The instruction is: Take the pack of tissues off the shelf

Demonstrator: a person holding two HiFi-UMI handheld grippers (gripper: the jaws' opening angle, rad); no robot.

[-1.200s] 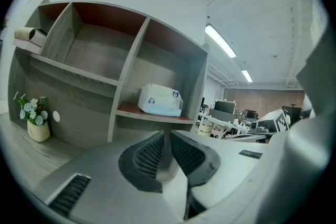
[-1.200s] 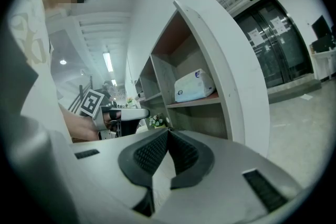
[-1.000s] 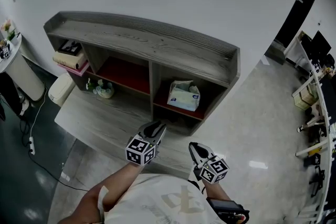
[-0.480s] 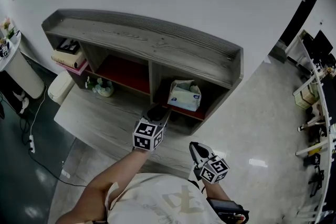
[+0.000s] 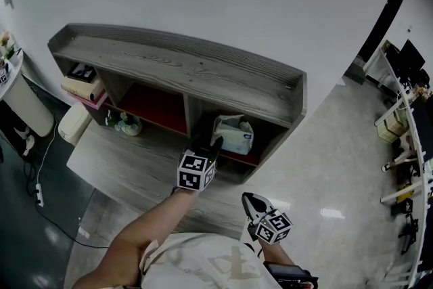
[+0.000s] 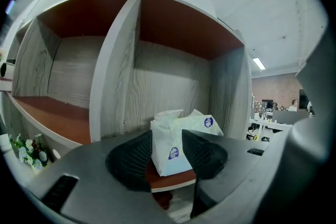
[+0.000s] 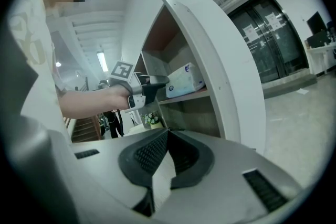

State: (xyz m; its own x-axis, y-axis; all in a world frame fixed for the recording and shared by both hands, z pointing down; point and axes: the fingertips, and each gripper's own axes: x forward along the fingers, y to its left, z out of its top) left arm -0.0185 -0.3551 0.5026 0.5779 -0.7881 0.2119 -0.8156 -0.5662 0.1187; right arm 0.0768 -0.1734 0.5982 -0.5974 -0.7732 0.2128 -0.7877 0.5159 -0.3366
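On the left side of the head view, the person's bare left forearm [image 5: 144,225] stretches straight forward from the body, over the wooden surface [image 5: 115,162] at the foot of the shelf [image 5: 189,68]. It carries the left gripper [image 5: 208,143] up to the mouth of the right-hand compartment. The marker cube [image 5: 196,171] sits just behind the dark fingers [image 6: 131,160]. In the left gripper view these fingers stand apart, and the pack of tissues [image 5: 234,134] shows in the gap between them. Whether either finger touches the pack cannot be told.

Further right, the right gripper [image 5: 256,203] is held low and close to the body, over the pale floor [image 5: 325,166] and well apart from the shelf. It points up toward the shelf. Its fingers [image 7: 149,152] meet at the tips with nothing between them.

Across the shelf, the far-left compartment holds stacked books [image 5: 80,80]. A small bunch of flowers [image 5: 122,122] stands on the surface at the shelf's foot, below and just left of the middle compartment's red board [image 5: 159,108]. The right-hand compartment holds the white pack of tissues, which stands upright on its own red board [image 6: 170,181] with a tissue tuft at the top and a blue round mark on the near face. It is the only thing visible in that compartment.
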